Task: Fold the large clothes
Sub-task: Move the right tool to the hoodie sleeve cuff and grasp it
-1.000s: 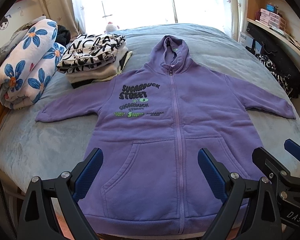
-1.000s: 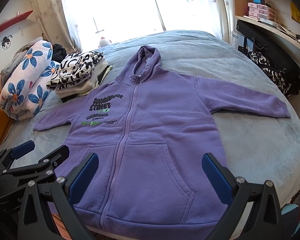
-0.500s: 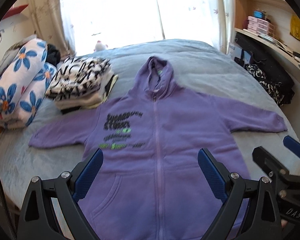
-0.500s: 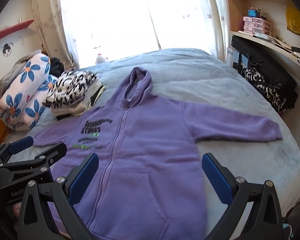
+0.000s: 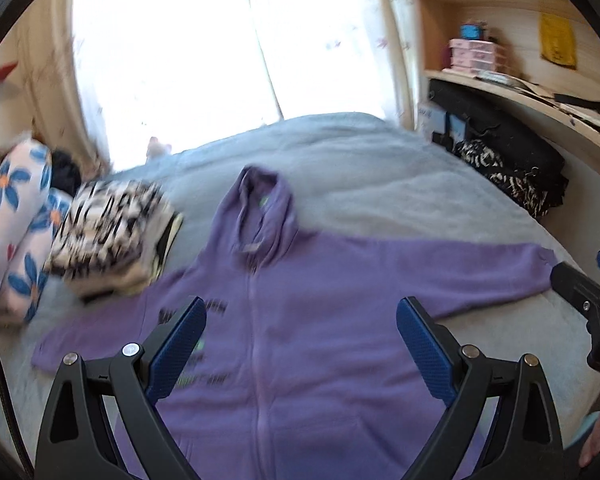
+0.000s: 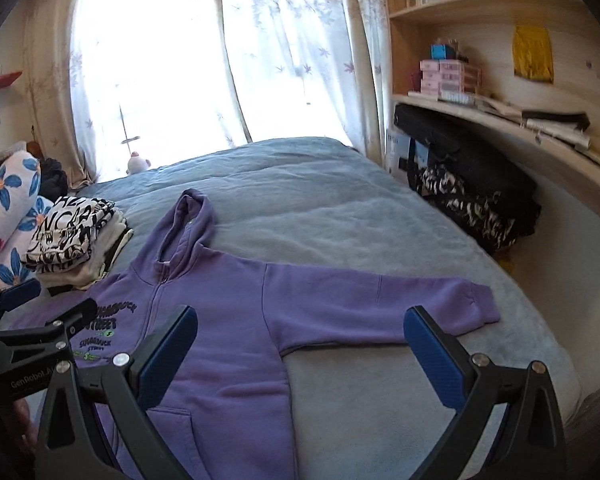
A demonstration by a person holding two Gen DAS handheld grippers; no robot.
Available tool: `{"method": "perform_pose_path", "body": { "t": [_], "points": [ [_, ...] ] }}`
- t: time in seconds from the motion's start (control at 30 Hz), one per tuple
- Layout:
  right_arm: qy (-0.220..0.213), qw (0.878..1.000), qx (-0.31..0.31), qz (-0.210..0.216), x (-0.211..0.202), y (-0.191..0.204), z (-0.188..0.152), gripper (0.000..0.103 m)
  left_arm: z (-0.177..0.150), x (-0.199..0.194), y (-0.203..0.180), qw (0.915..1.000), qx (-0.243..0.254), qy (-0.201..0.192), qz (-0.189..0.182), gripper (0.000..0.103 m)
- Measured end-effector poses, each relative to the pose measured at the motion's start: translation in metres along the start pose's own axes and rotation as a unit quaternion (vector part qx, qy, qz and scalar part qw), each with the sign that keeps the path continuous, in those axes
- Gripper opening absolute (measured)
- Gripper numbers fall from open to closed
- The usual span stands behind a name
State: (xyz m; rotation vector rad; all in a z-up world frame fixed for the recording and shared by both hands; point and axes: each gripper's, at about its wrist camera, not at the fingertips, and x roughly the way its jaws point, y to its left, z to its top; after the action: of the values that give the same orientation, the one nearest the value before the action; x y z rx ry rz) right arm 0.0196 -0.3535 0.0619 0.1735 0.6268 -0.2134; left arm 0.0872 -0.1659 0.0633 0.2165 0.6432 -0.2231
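A purple zip hoodie (image 5: pixel 300 320) lies flat, front up, on the grey-blue bed (image 5: pixel 380 184), sleeves spread, hood toward the window. It also shows in the right wrist view (image 6: pixel 228 320), with its right sleeve (image 6: pixel 400 304) stretched out. My left gripper (image 5: pixel 300 344) is open and empty, above the hoodie's chest. My right gripper (image 6: pixel 300 348) is open and empty, above the hoodie's right side. Each gripper shows at the edge of the other's view: the right one (image 5: pixel 592 304) and the left one (image 6: pixel 28 336).
A stack of folded black-and-white clothes (image 6: pixel 72 240) sits left of the hoodie. A blue-flowered rolled quilt (image 5: pixel 12 232) lies at the far left. Dark clothes (image 6: pixel 480 200) are piled under the wooden shelves (image 6: pixel 500 120) on the right. A curtained window (image 6: pixel 220 60) is behind.
Both grippers have tilted upward and moved toward the hoodie's upper half; the hem and pockets have dropped out of view. Both stay open.
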Motion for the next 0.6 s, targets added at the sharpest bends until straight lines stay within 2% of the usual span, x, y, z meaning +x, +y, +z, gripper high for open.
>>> {"method": "perform_pose_path", "body": {
  "t": [0.1, 0.2, 0.27, 0.33, 0.47, 0.6],
  "points": [
    [0.036, 0.998, 0.044, 0.029, 0.031, -0.032, 0.001, 0.103, 0.009, 0.022, -0.018, 0.9995, 0.009, -0.010, -0.029, 0.095],
    [0.076, 0.993, 0.090, 0.026, 0.063, -0.064, -0.005, 0.103, 0.019, 0.051, -0.037, 0.9984, 0.002, 0.004, -0.056, 0.095],
    [0.082, 0.989, 0.120, 0.036, 0.078, -0.085, -0.010, 0.103, 0.025, 0.070, -0.052, 0.9980, -0.002, 0.014, -0.061, 0.095],
    [0.098, 0.983, 0.152, 0.017, 0.097, -0.111, -0.018, 0.103, 0.029, 0.088, -0.065, 0.9973, -0.004, 0.011, -0.072, 0.095],
    [0.120, 0.971, 0.208, -0.004, 0.130, -0.163, -0.034, 0.103, 0.029, 0.125, -0.090, 0.9994, 0.004, 0.000, -0.036, 0.095],
    [0.138, 0.955, 0.259, -0.034, 0.159, -0.209, -0.047, 0.103, 0.023, 0.169, -0.114, 0.9984, 0.009, 0.046, -0.032, 0.095]
  ]
}}
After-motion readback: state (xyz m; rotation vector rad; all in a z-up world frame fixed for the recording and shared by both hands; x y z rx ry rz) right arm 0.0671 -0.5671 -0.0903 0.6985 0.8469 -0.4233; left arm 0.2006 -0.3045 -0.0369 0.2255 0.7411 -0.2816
